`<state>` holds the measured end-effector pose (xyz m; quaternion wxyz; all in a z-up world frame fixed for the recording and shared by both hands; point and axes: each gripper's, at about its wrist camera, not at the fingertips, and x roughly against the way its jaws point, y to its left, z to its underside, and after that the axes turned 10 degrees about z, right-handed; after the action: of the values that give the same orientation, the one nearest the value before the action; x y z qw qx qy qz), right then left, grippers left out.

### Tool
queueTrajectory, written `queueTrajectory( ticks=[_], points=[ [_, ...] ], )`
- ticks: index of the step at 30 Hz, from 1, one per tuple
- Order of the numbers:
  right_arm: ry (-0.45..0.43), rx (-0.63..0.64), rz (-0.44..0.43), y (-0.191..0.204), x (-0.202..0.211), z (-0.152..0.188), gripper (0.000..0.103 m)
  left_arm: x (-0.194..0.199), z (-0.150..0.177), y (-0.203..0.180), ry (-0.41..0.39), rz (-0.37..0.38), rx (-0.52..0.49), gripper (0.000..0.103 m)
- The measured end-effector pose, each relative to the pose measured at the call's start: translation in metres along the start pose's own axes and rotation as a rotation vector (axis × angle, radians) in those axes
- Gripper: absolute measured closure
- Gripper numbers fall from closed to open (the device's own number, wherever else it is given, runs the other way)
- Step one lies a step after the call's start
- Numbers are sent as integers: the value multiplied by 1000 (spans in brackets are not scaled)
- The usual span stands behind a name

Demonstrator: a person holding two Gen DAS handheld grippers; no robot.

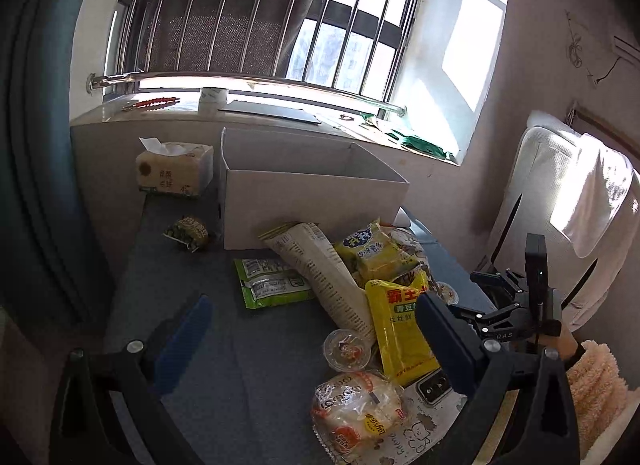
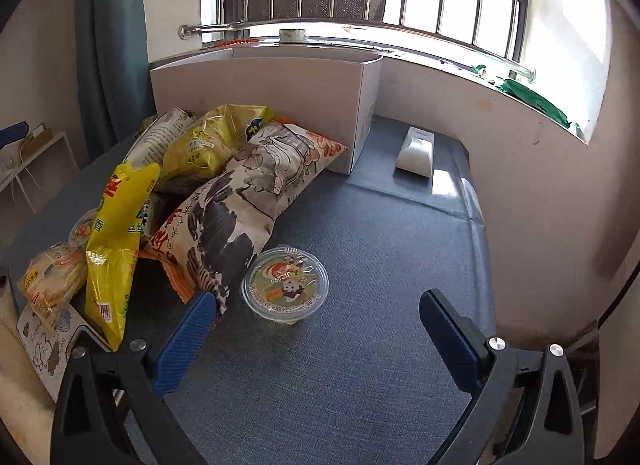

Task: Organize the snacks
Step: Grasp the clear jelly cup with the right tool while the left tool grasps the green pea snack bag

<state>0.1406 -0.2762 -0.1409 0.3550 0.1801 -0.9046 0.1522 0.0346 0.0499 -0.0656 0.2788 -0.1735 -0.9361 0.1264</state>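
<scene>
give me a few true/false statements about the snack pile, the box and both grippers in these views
1. The white cardboard box stands open at the top behind the snack pile. True.
2. The right gripper is clamped on the jelly cup. False: its jaws stand open and hold nothing; the cup sits on the blue surface ahead of them.
3. A tissue pack stands to the left of the box. True.
4. The left gripper holds the yellow snack bag. False: its jaws are open and empty; the bag lies in the pile.
5. The green packet lies inside the box. False: it lies flat on the surface in front of the box.
</scene>
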Motion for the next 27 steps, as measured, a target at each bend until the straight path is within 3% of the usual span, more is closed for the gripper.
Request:
queueTrajectory(
  ticks=[6,12,15,17,18,24,27],
  points=[
    [33,-43,-249,-12,-17,-9,0,0,2,-1,7,-5,-3,0],
    [43,41,-293,-6,-20,-7,0,-1,2,1,10,-3,10,0],
    [71,100,-345,2,-27,-10,21,-2,3,-1,15,13,9,0],
    [54,141,-320,6,-26,-10,46,-2,3,-3,17,-1,-9,0],
    [48,148,-321,7,-25,-10,51,-2,4,-4,19,-8,-13,0],
    [44,166,-310,9,-11,-1,53,-1,4,0,16,-8,3,0],
    [-5,132,-294,7,10,0,53,-2,3,5,16,-11,10,0]
  ],
)
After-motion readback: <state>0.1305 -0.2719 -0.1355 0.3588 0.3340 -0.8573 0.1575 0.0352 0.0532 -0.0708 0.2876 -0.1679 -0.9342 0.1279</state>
